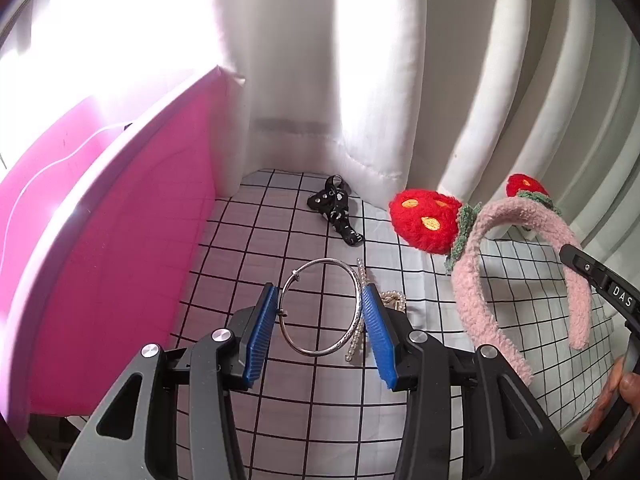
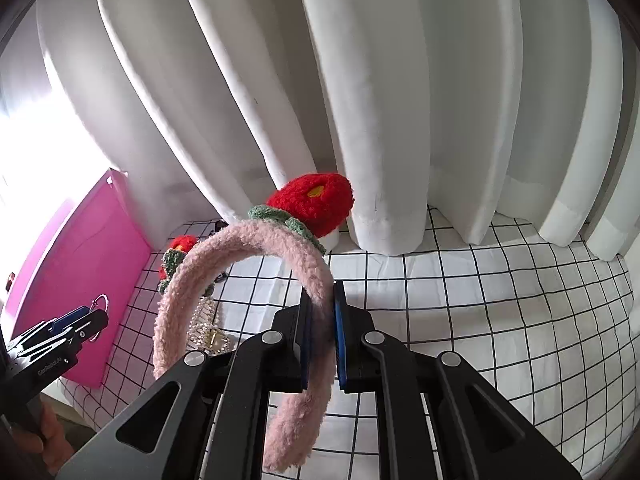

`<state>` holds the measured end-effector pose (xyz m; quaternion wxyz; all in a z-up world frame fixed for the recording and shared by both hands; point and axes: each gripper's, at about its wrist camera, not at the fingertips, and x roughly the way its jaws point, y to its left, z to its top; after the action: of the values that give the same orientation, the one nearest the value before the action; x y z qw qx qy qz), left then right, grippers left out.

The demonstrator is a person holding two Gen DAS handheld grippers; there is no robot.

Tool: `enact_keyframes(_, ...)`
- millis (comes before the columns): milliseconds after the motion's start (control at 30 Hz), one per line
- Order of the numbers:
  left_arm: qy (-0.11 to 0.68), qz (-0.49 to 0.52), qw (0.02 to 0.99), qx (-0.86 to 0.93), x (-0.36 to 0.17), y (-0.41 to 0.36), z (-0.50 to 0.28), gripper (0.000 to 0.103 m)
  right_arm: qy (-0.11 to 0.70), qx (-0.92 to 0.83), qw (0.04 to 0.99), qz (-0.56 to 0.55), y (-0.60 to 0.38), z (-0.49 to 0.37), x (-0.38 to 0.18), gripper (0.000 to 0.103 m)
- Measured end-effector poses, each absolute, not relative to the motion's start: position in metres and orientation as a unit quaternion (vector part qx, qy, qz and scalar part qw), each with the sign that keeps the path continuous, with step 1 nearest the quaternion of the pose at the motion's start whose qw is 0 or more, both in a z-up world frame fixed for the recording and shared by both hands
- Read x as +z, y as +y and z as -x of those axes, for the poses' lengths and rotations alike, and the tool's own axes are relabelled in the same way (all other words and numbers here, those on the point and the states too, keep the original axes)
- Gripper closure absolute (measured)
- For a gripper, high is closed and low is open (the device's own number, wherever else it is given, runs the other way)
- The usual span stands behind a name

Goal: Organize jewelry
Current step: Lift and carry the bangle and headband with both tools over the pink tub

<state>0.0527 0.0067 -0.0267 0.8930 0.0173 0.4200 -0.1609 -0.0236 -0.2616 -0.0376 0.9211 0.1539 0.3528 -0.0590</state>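
My left gripper is shut on a silver bangle and holds it above the checked cloth; it also shows in the right wrist view. My right gripper is shut on a fuzzy pink headband with red strawberry puffs, held up off the cloth. The headband also shows in the left wrist view, to the right of the bangle. A pearl hair clip lies on the cloth under the bangle; it also shows in the right wrist view.
An open pink box stands at the left, also in the right wrist view. A black patterned strap lies at the back by the white curtain. A gold-and-pearl piece lies beside the right pad.
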Motion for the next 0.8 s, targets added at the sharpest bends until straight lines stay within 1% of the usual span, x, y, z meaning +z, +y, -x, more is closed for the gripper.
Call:
enact_keyframes(133,0.41,-0.002,0.898,-0.16,0.0,0.015,-0.049,0.06,0.337,-0.045,0.929,-0.148,-0.257,0.029,-0.013,0.094)
enact_keyframes(433,0.356,0.015,0.924,-0.14,0.062,0.046,-0.044,0.06,0.292,0.003,0.948,-0.124,-0.228,0.022,0.042,0.093)
enact_keyframes(633,0.334,0.021,0.937,-0.099,0.086,0.087,-0.045,0.06,0.267,0.057,0.956,-0.105,-0.186,-0.001,0.07,0.093)
enact_keyframes(800,0.329,0.027,0.942,-0.055,0.094,0.13,-0.05,0.06,0.256,0.105,0.957,-0.086,-0.138,-0.026,0.086,0.093)
